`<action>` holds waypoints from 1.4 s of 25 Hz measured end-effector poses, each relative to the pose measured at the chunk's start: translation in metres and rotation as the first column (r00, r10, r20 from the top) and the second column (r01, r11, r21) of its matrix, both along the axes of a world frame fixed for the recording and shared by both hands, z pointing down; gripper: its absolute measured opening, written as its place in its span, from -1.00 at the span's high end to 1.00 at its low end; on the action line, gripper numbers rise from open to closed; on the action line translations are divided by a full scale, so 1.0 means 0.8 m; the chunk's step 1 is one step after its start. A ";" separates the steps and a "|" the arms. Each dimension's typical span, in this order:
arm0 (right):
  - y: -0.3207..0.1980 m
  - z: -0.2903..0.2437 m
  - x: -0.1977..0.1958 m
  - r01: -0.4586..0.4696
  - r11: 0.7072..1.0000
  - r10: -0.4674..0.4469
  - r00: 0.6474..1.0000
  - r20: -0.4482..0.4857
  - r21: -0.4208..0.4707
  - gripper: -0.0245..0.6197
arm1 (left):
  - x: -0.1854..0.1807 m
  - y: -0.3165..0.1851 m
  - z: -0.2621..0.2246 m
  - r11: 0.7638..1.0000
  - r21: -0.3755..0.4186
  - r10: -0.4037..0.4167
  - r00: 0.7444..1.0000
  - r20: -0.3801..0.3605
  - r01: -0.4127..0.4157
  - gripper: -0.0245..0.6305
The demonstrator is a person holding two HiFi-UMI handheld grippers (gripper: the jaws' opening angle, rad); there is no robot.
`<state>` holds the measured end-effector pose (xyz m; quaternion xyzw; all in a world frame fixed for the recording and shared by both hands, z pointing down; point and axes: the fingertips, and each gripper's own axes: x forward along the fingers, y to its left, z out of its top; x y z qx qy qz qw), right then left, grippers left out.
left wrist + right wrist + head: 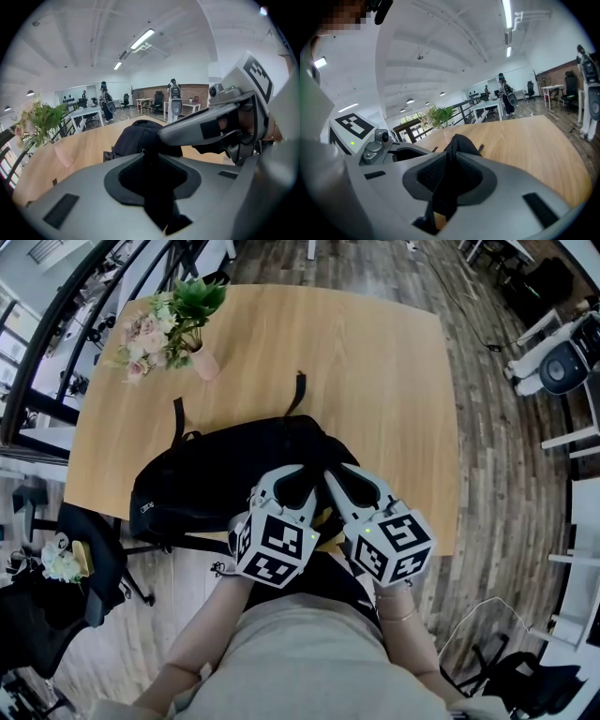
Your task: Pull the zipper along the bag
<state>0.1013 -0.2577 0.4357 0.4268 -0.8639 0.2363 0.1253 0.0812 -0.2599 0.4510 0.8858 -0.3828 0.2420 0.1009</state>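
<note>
The black bag [206, 479] lies at lower centre of the head view, on the near edge of the wooden table [394, 381], where the left gripper [292, 479] and right gripper [345, 479], side by side, each pinch its fabric between narrowly parted jaws.

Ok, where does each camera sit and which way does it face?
Head view: on the person's head, facing steeply down at the black fabric backpack on the light wooden table; forearms, left tongs and right tongs show.
Left gripper view: on the left tongs, facing along its jaws across the table; backpack fabric clamped between them, right tongs at right.
Right gripper view: on the right tongs, facing likewise; a backpack fold pinched, left tongs at left.
Shared: backpack and table in all three.
</note>
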 end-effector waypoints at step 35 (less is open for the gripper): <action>-0.001 0.003 0.017 -0.036 0.999 0.037 0.998 -0.058 0.028 0.71 | -0.035 0.006 -0.018 0.992 -0.122 -0.060 0.989 -0.135 0.043 0.87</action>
